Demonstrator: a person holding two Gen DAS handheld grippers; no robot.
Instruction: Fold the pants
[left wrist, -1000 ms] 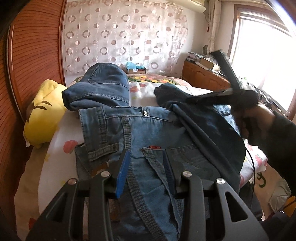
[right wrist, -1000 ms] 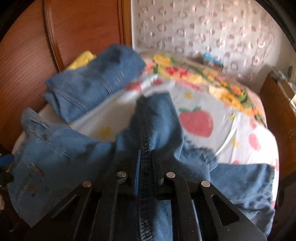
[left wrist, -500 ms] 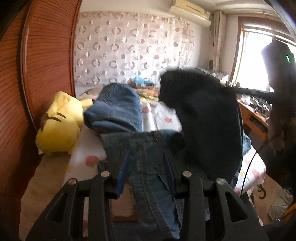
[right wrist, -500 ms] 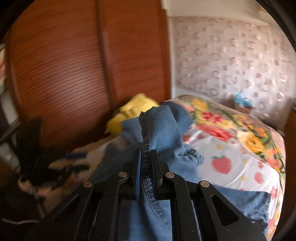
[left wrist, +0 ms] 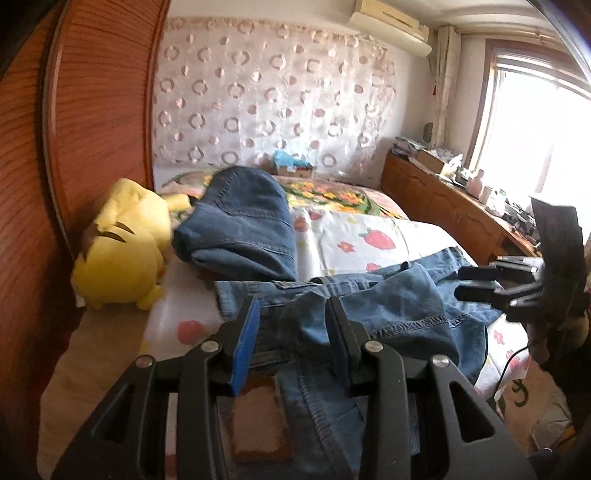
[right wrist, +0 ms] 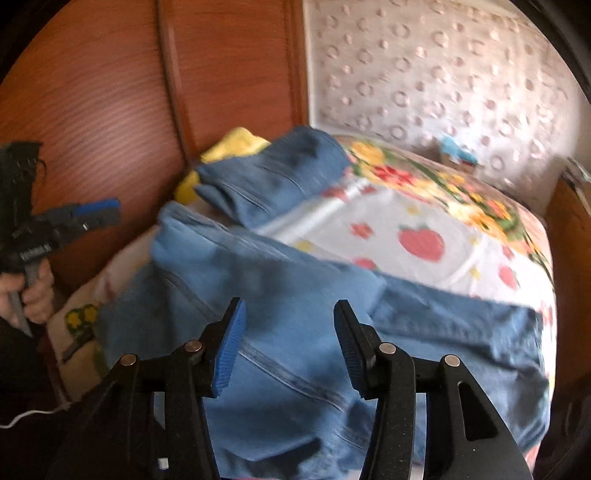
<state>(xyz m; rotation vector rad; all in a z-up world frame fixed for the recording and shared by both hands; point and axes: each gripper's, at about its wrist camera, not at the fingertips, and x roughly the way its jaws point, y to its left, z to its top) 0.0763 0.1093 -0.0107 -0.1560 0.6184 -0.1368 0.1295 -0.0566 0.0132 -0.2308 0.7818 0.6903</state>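
Your right wrist view was smeared by motion, so the jeans [right wrist: 295, 295] showed no clear seams or pockets there. Their lower part ran under the gripper bodies and off the bottom edge in both views. The folded jeans [left wrist: 240, 225] hid part of the yellow plush [left wrist: 122, 251]. Items on the cabinet [left wrist: 443, 199] were too small to name.

We face a bed [left wrist: 373, 236] under a strawberry-and-flower sheet, backed by a white curtain [left wrist: 273, 96] dotted with rings. A reddish wooden wardrobe [left wrist: 99, 110] stands at left; low wooden cabinets [left wrist: 443, 210] run beneath a bright window [left wrist: 535, 133] — an air conditioner [left wrist: 391, 20] hangs above.
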